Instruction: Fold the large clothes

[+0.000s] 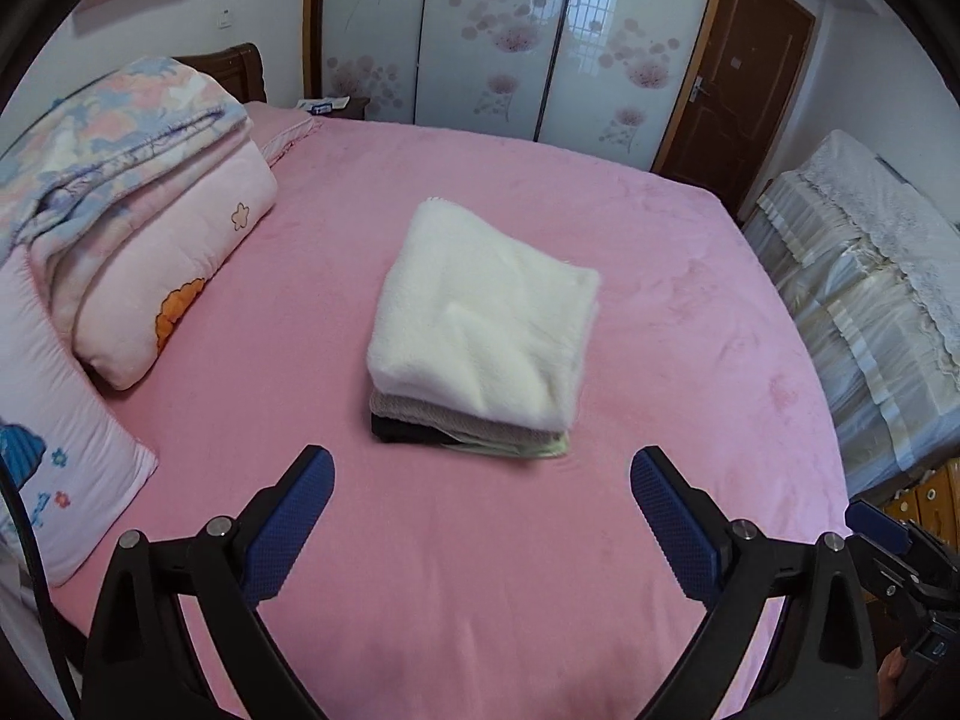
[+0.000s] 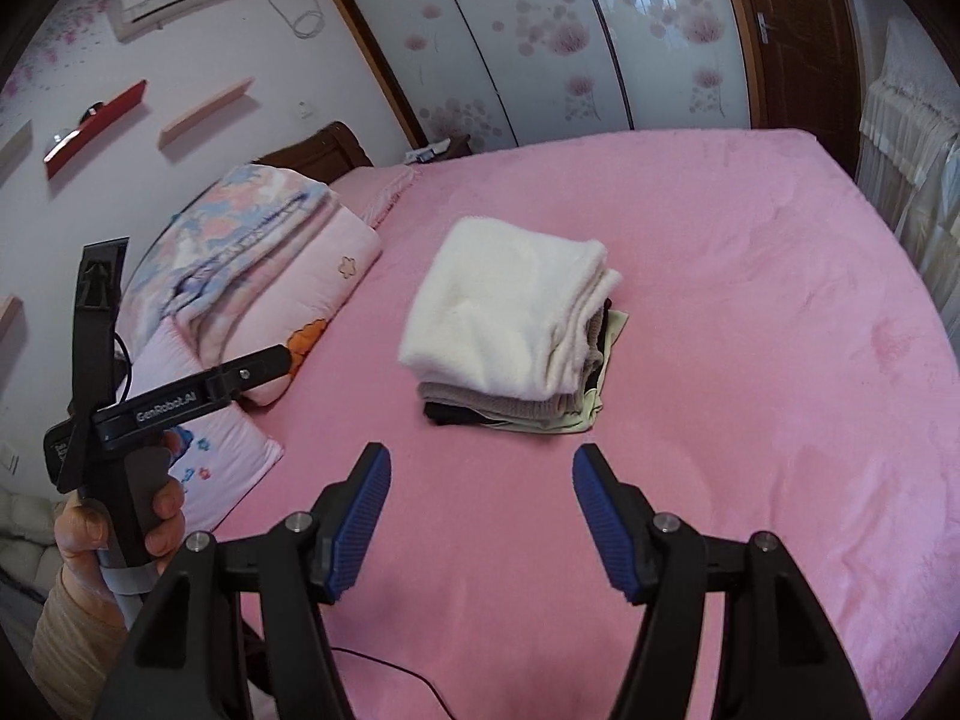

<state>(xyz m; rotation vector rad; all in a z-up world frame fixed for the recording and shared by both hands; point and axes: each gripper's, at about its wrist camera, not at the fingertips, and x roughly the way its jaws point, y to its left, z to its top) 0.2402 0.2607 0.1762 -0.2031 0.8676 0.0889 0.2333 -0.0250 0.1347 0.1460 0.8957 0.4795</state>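
Note:
A folded white fleece garment tops a small stack of folded clothes, grey, black and pale green, in the middle of the pink bed. My left gripper hovers above the bed short of the stack, open, nothing between its blue pads. My right gripper is likewise open and empty, held back from the stack. The right wrist view also shows the left gripper's body in a person's hand at the left.
Folded quilts and a pillow lie along the bed's left side. A wardrobe with flowered sliding doors and a brown door stand behind. A covered piece of furniture flanks the bed's right edge.

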